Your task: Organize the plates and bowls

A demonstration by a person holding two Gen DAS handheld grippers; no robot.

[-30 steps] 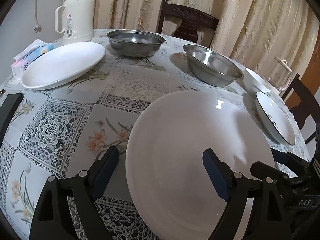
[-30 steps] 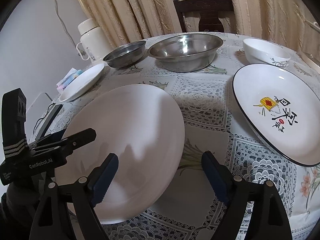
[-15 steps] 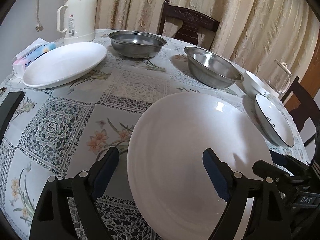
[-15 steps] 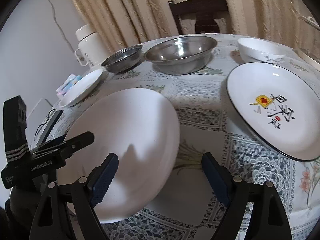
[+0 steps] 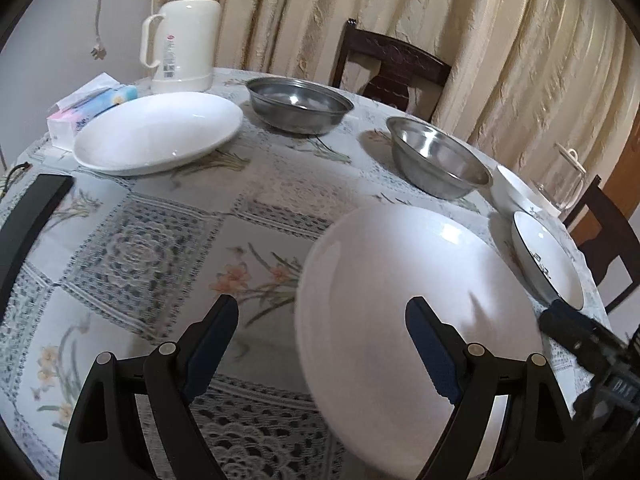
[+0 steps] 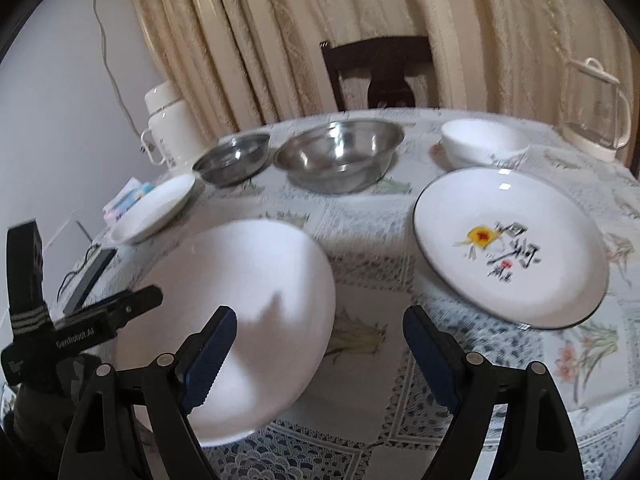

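Round table with patterned cloth (image 5: 160, 240), holding dishes. Left gripper (image 5: 322, 332): jaws apart, nothing between them; its right finger overlaps the large white plate (image 5: 400, 300), which lies at 5 o'clock in the left wrist view, its near rim cut off by the gripper frame. Right gripper (image 6: 316, 332): jaws apart, empty; the same plate (image 6: 248, 280) sits at 7 o'clock in its view, near edge hidden behind the left finger. Whether either finger touches the plate cannot be told. Second white plate (image 5: 160, 132) at 11 o'clock, beside a tissue pack (image 5: 88, 108) and a cream thermos (image 5: 184, 28). Two steel bowls: shallow bowl (image 5: 298, 104) at 12 o'clock, deeper bowl (image 5: 436, 156) at 1 o'clock. Black-rimmed printed plate (image 6: 512, 244) at 3 o'clock in the right view, its lettering blurred. Small white bowl (image 6: 484, 140) behind it; glass kettle (image 6: 596, 112) at the far edge, partly cut off.
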